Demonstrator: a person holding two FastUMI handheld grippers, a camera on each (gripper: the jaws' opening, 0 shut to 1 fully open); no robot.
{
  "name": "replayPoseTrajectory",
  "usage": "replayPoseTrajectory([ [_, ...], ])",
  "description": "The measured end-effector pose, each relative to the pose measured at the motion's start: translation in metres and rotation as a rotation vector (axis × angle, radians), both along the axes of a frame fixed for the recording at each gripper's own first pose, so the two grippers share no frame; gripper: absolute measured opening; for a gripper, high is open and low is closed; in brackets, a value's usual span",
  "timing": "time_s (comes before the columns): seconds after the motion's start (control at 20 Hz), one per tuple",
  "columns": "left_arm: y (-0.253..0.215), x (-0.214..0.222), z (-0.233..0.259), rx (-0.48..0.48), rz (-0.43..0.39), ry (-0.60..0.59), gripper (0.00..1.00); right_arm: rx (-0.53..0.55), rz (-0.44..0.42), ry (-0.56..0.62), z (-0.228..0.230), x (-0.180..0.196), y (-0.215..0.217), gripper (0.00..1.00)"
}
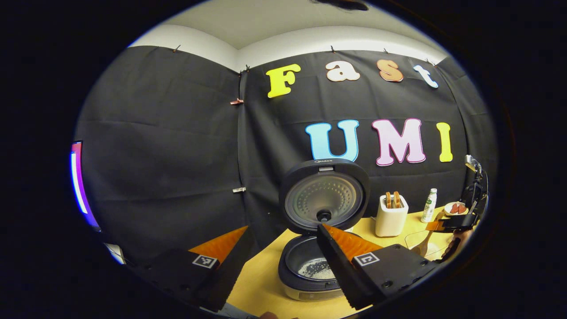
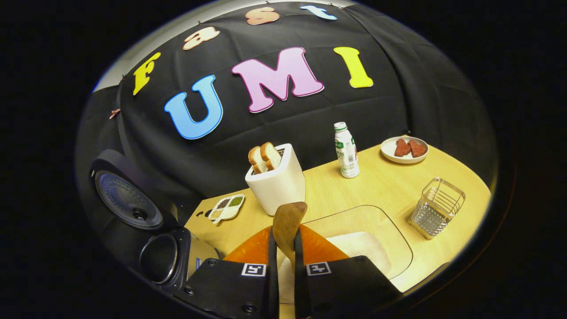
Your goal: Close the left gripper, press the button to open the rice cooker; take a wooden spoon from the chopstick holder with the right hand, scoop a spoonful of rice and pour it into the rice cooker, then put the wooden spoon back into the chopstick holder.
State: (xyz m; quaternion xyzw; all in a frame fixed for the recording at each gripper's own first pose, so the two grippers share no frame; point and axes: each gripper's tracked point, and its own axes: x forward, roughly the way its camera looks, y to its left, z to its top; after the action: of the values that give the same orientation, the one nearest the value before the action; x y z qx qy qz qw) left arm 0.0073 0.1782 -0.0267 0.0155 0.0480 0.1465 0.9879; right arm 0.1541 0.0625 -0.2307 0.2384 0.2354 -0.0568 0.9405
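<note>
Beside table's (image 2: 376,186) toaster (image 2: 279,184), right gripper (image 2: 283,248) jaws clamp wooden spoon (image 2: 288,221); left gripper (image 1: 283,252) jaws gape.

Left hand-held gripper spread wide, right hand-held gripper clamped.

The left hand-held gripper (image 1: 283,248) is held level with its fingers set well apart, nothing between them. The right hand-held gripper (image 2: 283,248) is seen with both fingers pressed against a wooden spoon (image 2: 288,221), tilted downward.
</note>
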Motion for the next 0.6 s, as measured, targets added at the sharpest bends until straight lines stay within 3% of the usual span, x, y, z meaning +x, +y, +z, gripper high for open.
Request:
replayPoseTrajectory([
  [0.3,-0.010,0.003,0.005,0.006,-0.024,-0.008,0.96,0.143,-0.097,0.025,0.004,-0.010,-0.022,0.18],
  [0.6,-0.026,0.005,0.010,0.012,-0.047,-0.018,0.96,0.195,-0.129,-0.048,0.040,-0.006,-0.040,0.18],
])
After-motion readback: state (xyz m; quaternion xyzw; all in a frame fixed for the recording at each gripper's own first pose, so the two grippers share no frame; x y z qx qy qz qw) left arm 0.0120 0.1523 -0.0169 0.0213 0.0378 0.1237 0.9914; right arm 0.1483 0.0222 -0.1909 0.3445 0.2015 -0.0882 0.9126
